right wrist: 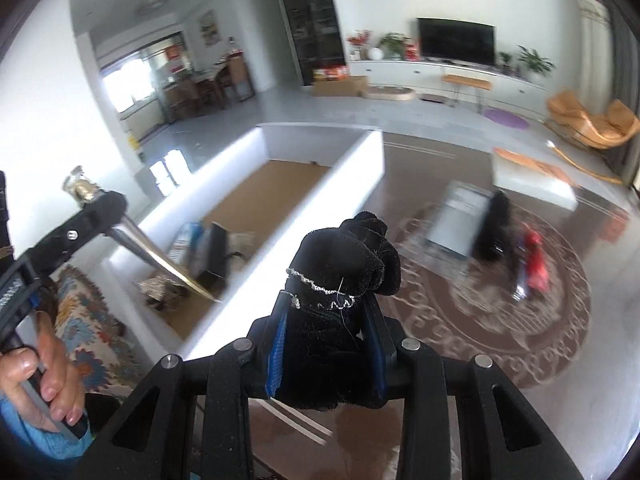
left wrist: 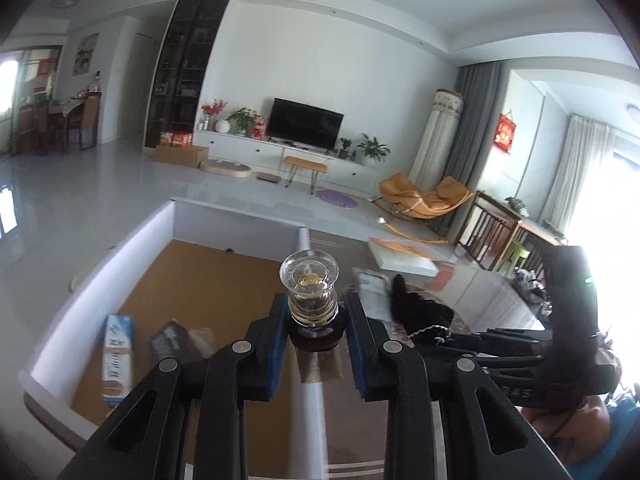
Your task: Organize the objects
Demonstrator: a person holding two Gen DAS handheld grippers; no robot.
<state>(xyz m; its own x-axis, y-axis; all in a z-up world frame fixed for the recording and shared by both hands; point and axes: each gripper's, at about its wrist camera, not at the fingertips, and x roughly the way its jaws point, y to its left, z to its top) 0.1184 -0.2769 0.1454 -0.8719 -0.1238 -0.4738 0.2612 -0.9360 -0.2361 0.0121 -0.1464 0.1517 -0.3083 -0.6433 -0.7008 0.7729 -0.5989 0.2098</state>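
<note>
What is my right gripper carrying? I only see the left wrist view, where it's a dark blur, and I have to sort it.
Observer: The right gripper is shut on a black velvet pouch with a silvery cord round its neck.
Operator: Is there anything outside the white box that I miss?
Observer: A red item lies on the round patterned mat, beside a dark one. Both are blurred.
Operator: How does my glass bottle look from the side?
Observer: Below the left gripper, a long shiny tapered part points down toward the white box.
</note>
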